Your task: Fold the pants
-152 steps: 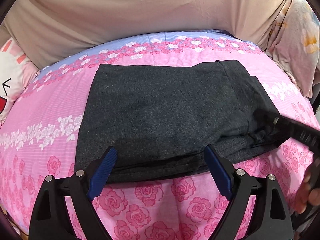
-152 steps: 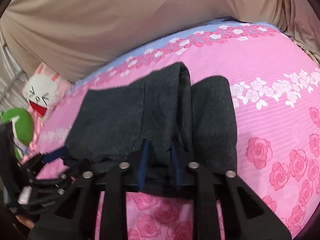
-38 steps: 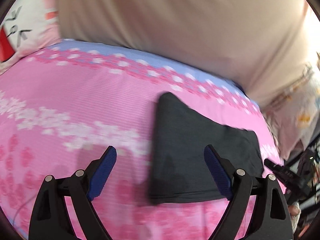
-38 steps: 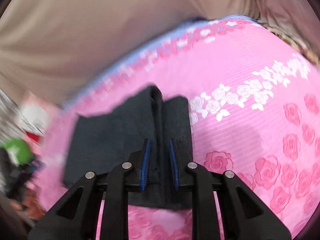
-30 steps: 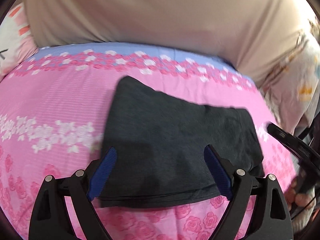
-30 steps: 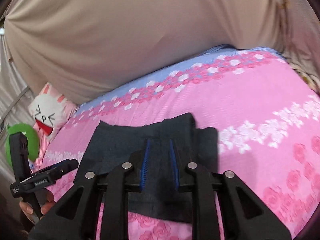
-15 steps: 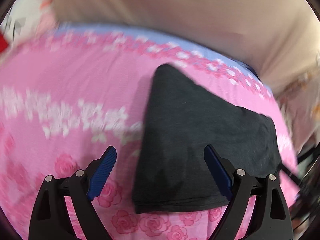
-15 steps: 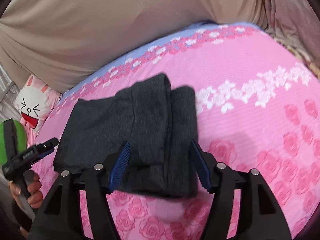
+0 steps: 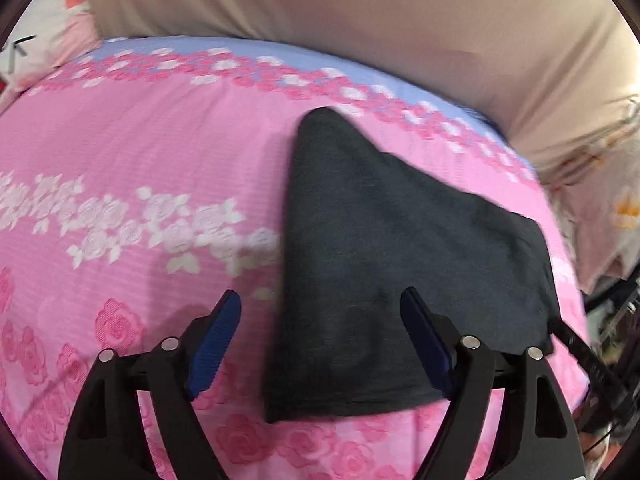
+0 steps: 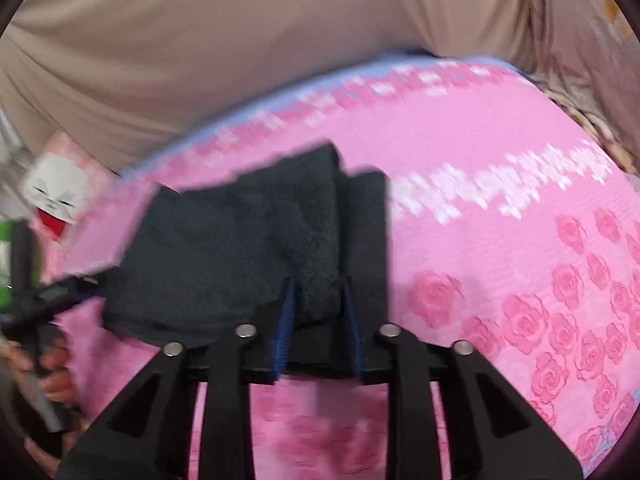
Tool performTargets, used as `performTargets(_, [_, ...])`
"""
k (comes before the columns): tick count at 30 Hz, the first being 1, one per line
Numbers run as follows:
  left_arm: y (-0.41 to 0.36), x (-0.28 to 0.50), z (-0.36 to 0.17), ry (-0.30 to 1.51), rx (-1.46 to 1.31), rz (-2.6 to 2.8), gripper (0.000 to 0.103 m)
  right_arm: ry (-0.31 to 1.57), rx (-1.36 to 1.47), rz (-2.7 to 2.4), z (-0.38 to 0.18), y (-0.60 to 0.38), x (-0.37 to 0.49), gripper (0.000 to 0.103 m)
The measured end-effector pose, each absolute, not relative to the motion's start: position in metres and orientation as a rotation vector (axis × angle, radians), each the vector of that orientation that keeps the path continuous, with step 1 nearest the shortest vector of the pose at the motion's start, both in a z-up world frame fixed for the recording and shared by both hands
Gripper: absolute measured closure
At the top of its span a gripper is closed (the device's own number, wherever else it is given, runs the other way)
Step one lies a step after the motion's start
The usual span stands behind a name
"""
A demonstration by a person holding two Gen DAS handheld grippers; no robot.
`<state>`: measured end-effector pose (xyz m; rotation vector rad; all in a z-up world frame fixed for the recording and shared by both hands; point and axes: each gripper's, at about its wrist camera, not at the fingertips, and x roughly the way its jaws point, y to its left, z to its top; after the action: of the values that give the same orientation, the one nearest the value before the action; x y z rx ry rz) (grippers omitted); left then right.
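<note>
Dark grey pants [image 9: 400, 264]: soft, light knit, limp; best taken at a folded corner. Left gripper [image 9: 320, 344] closing, jaws wide and empty above the cloth's near corner. Right gripper [image 10: 318, 320] closing narrowly on a bunched fold.

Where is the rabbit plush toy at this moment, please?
In the right wrist view the rabbit plush toy lies at the far left edge, at the corner of the pink bedspread, left of the dark pants.

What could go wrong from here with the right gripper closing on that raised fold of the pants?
1. The right gripper, jaws closing, has only a bunched ridge of the pants between its pads; it may pinch just the top layer and pull the stack apart.
2. The left gripper, jaws closing but wide, straddles the pants' left edge without holding it, so that side could drag across the pink bedsheet and skew the fold.
</note>
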<state>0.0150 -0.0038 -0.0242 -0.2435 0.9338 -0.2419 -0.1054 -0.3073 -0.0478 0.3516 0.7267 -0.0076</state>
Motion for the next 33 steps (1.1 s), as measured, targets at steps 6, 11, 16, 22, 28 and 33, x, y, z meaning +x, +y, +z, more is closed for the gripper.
performTargets(6, [0.001, 0.02, -0.038, 0.974, -0.343, -0.262, 0.012, 0.739, 0.537, 0.067, -0.061, -0.318, -0.103, 0.03])
performTargets(11, [-0.012, 0.027, -0.032, 0.95, -0.3, -0.307, 0.089, 0.726, 0.482, 0.082, -0.048, -0.298, -0.096, 0.071])
performTargets(16, [0.024, 0.005, 0.01, 0.908, -0.371, -0.367, 0.096, 0.64, 0.461, 0.196, -0.004, -0.283, -0.129, 0.074])
performTargets(22, [0.046, -0.036, -0.008, 0.993, -0.207, -0.264, 0.088, 0.805, 0.37, 0.13, -0.064, -0.263, -0.147, 0.041])
performTargets(28, [0.029, -0.053, 0.013, 0.865, -0.111, -0.144, 0.067, 0.643, 0.388, 0.109, -0.005, -0.271, -0.144, 0.039])
performTargets(33, [-0.004, -0.049, 0.024, 0.785, 0.012, -0.104, 0.052, 0.698, 0.311, 0.115, -0.014, -0.25, -0.086, 0.042])
